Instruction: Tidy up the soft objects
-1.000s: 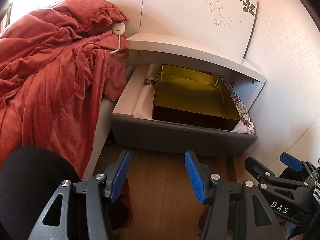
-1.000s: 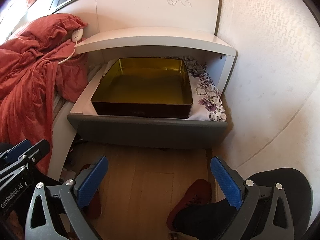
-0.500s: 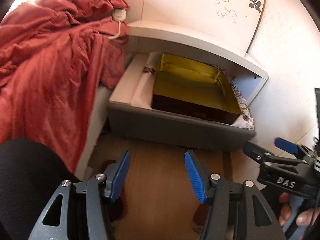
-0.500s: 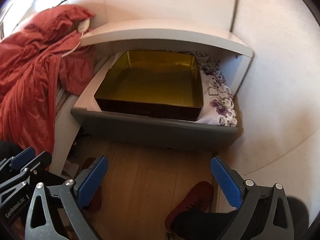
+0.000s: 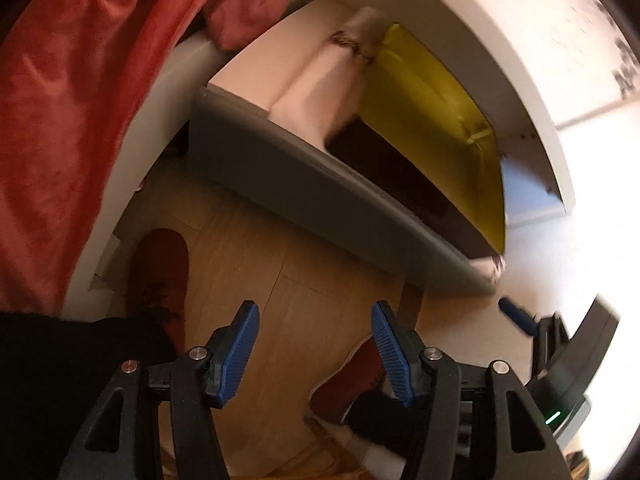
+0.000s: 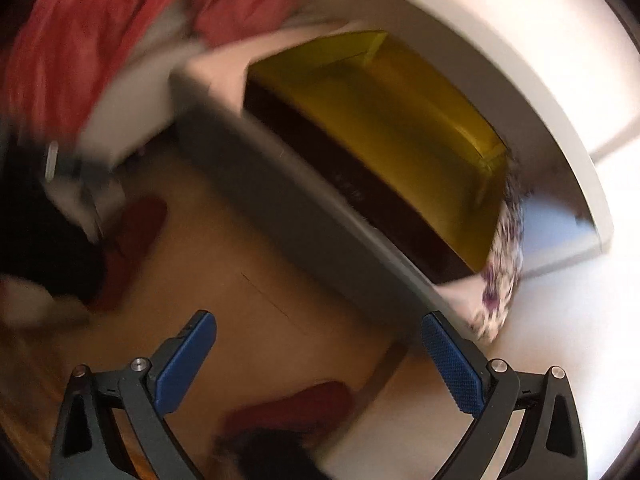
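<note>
Two big things fill both views: the red blanket (image 5: 72,120) heaped on the bed, and beside it the open grey drawer (image 5: 320,192). The blanket, the likeliest soft thing to sort, lies left of the drawer, its folds running along the bed toward the far wall. Inside the drawer sits an empty yellow-lined box (image 5: 432,120) on a flowered cloth (image 6: 504,240). Below the drawer, on the wooden floor (image 5: 312,300), are two red slippers (image 5: 160,272).

The left tongs (image 5: 316,352) hang over the floor below the drawer, jaws opening with nothing between them. The right tongs (image 6: 320,364) stand wide apart, also empty, in a blurred view. The blanket lies up and left of both, so the left hand looks nearer to it.
</note>
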### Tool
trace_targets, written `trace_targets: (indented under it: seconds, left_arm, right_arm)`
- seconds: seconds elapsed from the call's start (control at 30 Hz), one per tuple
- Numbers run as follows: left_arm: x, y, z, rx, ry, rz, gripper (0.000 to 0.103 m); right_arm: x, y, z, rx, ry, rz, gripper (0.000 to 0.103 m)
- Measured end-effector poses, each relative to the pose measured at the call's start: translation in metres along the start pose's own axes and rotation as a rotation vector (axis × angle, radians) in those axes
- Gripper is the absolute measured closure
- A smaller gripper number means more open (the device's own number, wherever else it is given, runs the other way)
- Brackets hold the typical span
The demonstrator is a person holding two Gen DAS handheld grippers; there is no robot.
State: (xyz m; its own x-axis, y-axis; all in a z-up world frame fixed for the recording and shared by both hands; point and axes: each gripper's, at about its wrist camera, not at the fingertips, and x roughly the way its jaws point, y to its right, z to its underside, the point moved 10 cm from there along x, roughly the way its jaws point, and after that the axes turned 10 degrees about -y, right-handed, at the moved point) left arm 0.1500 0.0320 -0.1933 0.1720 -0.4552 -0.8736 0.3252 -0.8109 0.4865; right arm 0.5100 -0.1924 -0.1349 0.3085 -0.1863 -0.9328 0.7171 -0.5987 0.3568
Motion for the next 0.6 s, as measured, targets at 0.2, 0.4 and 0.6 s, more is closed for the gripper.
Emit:
trace_targets:
  seconds: [0.2,0.4,0.6]
  left_arm:
    - [0.03,0.004,-0.028,-0.07,-0.009,0.042,0.043]
    - [0.043,0.003,-0.057,-0.158,0.023,0.076,0.035]
    - [0.056,-0.007,-0.077,-0.233,0.045,0.066,0.035]
  right_arm:
    - [0.047,0.001,-0.009,-0.149,-0.061,0.182,0.0]
    - [0.073,0.02,-0.013,-0.126,-0.099,0.261,0.0]
    - [0.087,0.015,-0.013,-0.169,-0.108,0.355,0.0]
